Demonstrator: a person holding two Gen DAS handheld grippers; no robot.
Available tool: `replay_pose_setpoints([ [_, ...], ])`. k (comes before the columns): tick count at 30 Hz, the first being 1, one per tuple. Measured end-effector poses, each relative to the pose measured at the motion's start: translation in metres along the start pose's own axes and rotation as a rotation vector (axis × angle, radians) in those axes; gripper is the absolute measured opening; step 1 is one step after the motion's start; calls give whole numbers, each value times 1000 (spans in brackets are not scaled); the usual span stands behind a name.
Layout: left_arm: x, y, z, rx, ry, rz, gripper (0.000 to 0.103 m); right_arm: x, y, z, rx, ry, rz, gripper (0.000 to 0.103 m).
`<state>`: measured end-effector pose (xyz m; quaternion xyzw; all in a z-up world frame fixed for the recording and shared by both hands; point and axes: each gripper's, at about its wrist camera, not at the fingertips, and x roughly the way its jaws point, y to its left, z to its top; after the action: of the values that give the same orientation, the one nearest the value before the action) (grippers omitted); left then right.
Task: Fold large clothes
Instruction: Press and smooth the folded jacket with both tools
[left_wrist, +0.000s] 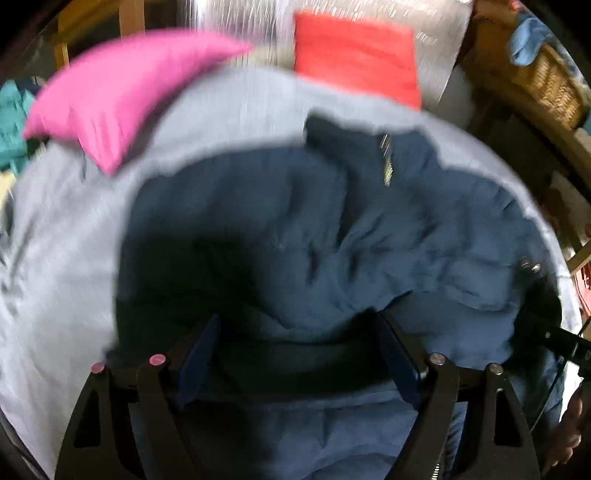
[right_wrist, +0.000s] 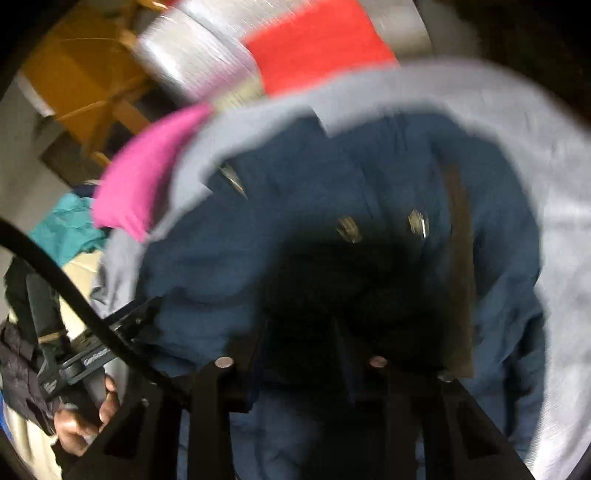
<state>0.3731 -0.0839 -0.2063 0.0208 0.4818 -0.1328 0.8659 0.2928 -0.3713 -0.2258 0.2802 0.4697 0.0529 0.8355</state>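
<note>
A navy garment with metal snaps lies crumpled on a grey sheet. My left gripper hangs over its near part, blue pads set wide apart, open, with cloth lying loose under them. In the right wrist view the same navy garment fills the middle. My right gripper sits in deep shadow, its fingers close together with navy cloth bunched between them. The picture is blurred. A hand holds the left gripper's handle at lower left.
A pink pillow and a red pillow lie at the far end of the sheet. A wicker basket stands at the upper right. Teal cloth lies off the sheet's left side, near wooden furniture.
</note>
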Motion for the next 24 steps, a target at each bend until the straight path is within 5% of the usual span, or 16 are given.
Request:
replay_pose_setpoints([
  [8,1,-6,-3,43,7,29,87,-11,1,-5,15,27,31,34],
  [11,-13,4,1,-32,12,-29,87,-30,-3,-12,77,-15,113,59],
  [18,-39,27,-30,-192,76,-223,87,-48,-19,-39,246,12,288,66],
  [24,-14,56,-33,-419,119,-335,87,-9,-24,-41,401,8,316,70],
])
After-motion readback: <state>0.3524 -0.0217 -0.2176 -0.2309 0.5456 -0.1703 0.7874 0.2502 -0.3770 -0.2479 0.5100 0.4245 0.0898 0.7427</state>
